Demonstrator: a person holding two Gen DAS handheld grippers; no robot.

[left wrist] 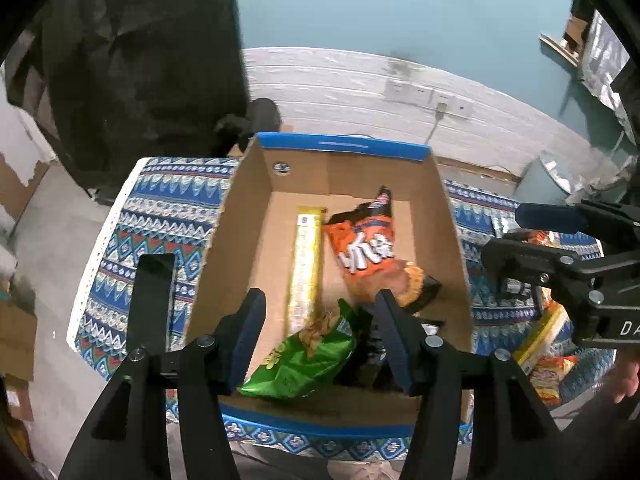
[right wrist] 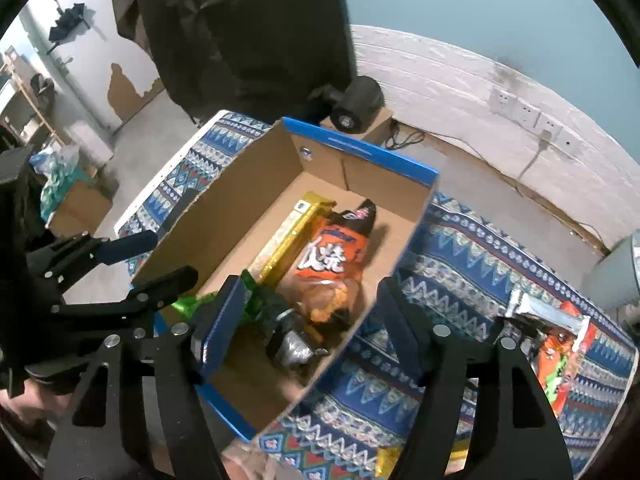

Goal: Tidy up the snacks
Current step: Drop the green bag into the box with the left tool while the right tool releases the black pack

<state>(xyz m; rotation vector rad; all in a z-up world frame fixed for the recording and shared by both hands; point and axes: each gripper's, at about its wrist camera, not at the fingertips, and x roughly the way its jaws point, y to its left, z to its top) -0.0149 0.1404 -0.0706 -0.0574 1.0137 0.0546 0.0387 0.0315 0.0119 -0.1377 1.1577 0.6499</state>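
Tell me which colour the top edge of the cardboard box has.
Blue, on the cardboard box; its walls are plain brown. The left wrist view shows it best.

Both the left gripper [left wrist: 320, 332] and the right gripper [right wrist: 316, 320] hang with jaws spread wide, gripping nothing.

Both grippers black, angular linkage arms studded with round silver screws; left gripper [left wrist: 320, 336] wears dark blue pads, right gripper [right wrist: 308, 320] too (white lettering "DA" on its body).

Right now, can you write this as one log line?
left gripper: open over box | right gripper: open | green bag, orange bag, gold pack: in box
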